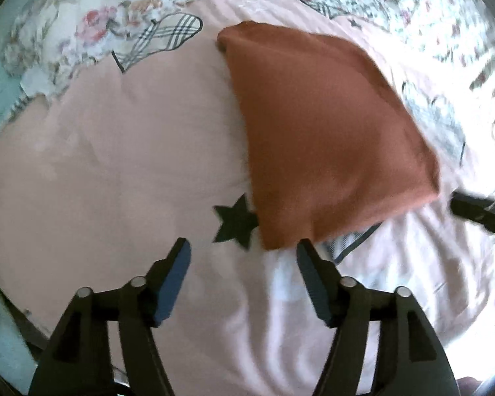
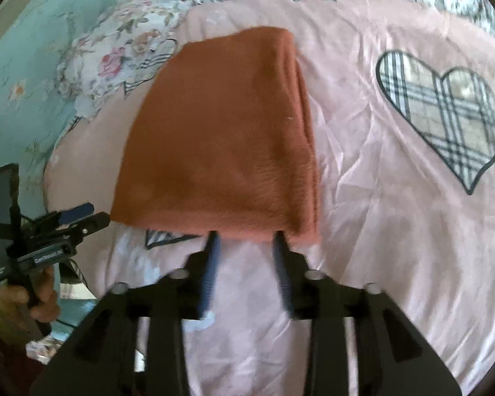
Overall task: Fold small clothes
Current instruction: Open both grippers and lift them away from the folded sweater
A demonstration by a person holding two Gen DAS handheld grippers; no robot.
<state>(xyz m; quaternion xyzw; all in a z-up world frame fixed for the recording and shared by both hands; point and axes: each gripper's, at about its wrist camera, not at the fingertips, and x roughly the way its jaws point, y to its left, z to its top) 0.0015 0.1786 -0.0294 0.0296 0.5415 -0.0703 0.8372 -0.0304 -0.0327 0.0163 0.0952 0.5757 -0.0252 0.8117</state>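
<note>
In the left wrist view the left gripper (image 1: 242, 250) fills the lower middle of the frame with its jaws standing well apart and nothing between them, just below the near corner of the rust-orange garment (image 1: 316, 132), which spreads from the upper middle toward the right. It lies on a bed, on a pink quilt (image 1: 99, 151) printed with a dark star (image 1: 236, 222) right beside the cloth's lower left corner. In the right wrist view the same garment sits in the upper middle, already doubled into a tidy slab with stacked layers showing along its right edge; a plaid heart (image 2: 442, 112) on the quilt lies well to its right. The right gripper (image 2: 246, 241), at the lower middle, has its jaws parted and not pressing on anything, its tips just at the garment's near hem. The fabric looks soft, slightly fuzzy, light and limp, so it will probably sag and slide on the smooth quilt; I would judge the near hem corners, pinching through all layers, the best hold.
</note>
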